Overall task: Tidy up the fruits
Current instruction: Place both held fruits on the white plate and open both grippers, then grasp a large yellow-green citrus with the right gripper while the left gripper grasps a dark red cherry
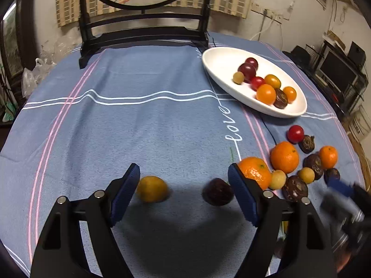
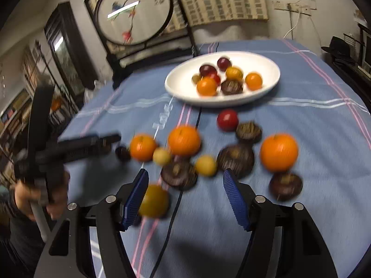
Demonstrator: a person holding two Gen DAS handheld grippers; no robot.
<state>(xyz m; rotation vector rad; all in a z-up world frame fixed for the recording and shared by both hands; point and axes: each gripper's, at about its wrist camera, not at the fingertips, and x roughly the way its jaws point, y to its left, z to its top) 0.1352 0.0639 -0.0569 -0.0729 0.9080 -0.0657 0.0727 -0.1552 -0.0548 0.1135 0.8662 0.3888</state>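
On the desk (image 1: 139, 127), a white dish (image 1: 222, 58) at the far right holds small fruits. Loose fruits (image 2: 231, 155) lie in a cluster nearer. Left gripper (image 1: 184, 171) hovers with jaws spread, empty; a yellow fruit (image 1: 151, 188) and a dark fruit (image 1: 218, 191) lie between them. Right gripper (image 2: 185, 178) hangs over the cluster, jaws spread, gripping nothing.

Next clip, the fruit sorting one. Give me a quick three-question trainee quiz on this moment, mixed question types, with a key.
1. True or false: the white oval dish already holds fruit.
2. In the left wrist view, which two fruits lie between the open jaws of the left gripper? A) yellow fruit and dark plum B) two tangerines C) two red tomatoes
3. Fill in: the right gripper grips ____.

Key: 1 true; 2 A; 3 nothing
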